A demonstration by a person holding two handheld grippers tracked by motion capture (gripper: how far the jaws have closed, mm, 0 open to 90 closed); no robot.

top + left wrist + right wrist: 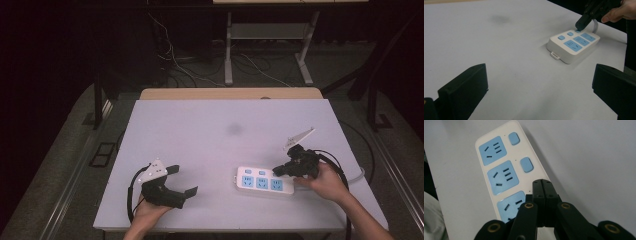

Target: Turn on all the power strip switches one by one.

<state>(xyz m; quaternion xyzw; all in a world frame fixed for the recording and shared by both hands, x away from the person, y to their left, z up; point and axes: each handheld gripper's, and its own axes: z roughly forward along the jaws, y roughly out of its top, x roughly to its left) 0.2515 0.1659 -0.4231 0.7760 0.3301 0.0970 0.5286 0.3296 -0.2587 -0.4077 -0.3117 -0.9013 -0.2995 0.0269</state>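
Overhead, right gripper (278, 171) jaws closed on unlabelled power strip (264, 182), left gripper (183, 180) gaping

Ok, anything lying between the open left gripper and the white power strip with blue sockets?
Nothing: in the left gripper view, bare white tabletop runs from the left gripper to the power strip.

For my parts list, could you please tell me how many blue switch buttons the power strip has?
2 show on the power strip: one button by the end socket, one button by the middle socket. The shut right gripper covers the spot by the third socket, so another may be hidden.
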